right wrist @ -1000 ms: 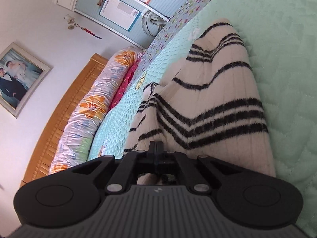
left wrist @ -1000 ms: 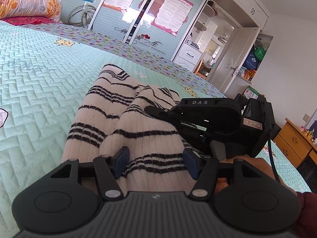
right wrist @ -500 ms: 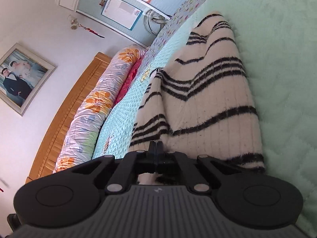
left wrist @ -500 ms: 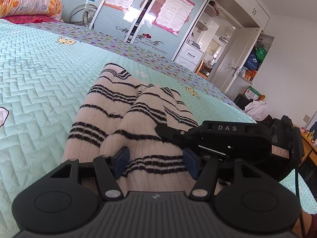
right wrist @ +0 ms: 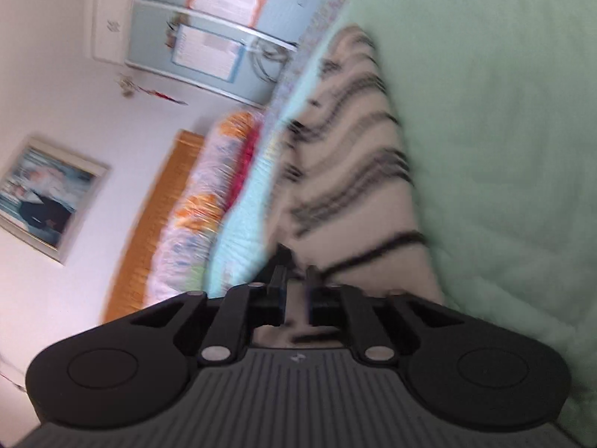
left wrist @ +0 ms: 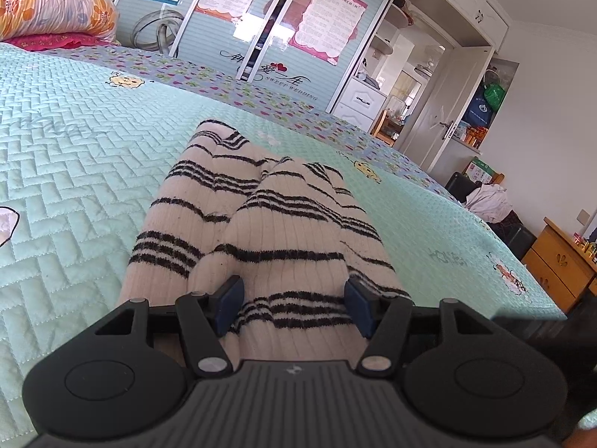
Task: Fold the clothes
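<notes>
One striped sweater on bed: my left gripper half-open astride its near end, my right gripper pinched on its edge.

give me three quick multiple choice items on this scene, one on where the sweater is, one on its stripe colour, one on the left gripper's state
1. Where does the sweater lie?
A. on the bedspread
B. on the floor
C. in the wardrobe

2. What colour are the sweater's stripes?
A. red
B. black
C. green

3. How does the left gripper stand?
A. clamped flat with nothing between its pads
B. jaws apart, with sweater between its blue pads
C. out of view

Answers:
1 A, the cream knit rests on the quilted green bedspread.
2 B, dark bands cross the cream knit in groups.
3 B, the blue pads stand well apart on either side of a fold of the sweater.
</notes>
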### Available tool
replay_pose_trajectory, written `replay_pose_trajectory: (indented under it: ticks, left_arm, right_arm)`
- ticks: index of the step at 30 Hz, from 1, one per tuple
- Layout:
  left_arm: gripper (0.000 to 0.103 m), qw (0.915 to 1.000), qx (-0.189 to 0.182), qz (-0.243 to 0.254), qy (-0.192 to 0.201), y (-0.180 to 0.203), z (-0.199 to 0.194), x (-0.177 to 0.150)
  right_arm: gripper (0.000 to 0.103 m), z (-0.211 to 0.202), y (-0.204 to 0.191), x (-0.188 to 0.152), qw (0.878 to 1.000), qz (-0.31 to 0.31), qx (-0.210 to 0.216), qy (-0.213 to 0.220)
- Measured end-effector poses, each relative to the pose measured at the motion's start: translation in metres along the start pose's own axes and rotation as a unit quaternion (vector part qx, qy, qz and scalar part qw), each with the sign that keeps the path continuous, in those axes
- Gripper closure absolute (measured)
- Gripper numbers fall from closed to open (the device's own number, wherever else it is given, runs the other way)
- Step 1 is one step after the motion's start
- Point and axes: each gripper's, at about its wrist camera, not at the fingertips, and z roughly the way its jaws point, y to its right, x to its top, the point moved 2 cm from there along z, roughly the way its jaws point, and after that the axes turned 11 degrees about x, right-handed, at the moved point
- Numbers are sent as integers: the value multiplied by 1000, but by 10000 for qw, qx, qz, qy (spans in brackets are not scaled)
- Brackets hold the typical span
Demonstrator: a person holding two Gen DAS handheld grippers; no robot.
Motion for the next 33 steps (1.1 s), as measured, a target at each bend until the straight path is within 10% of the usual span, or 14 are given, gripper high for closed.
replay_pose_trajectory:
  ticks: [12, 22, 28, 33]
  left_arm:
    - [41, 9999, 112, 126, -17, 4, 1, 0]
    - [40, 9988, 304, 381, 3, 12, 1, -1]
    - [40, 9987, 321, 405, 8, 13, 1, -2]
    - [40, 9985, 330, 433, 32, 13, 0, -3]
  right_arm:
    - [93, -42, -51, -15, 9957, -924, 15, 84]
    - [98, -25, -44, -42, 9815, -1545, -941, -628]
    - [91, -72, -91, -49, 9867, -1584, -349, -26]
    - [91, -35, -76, -91, 9594, -2136, -1310, -1296]
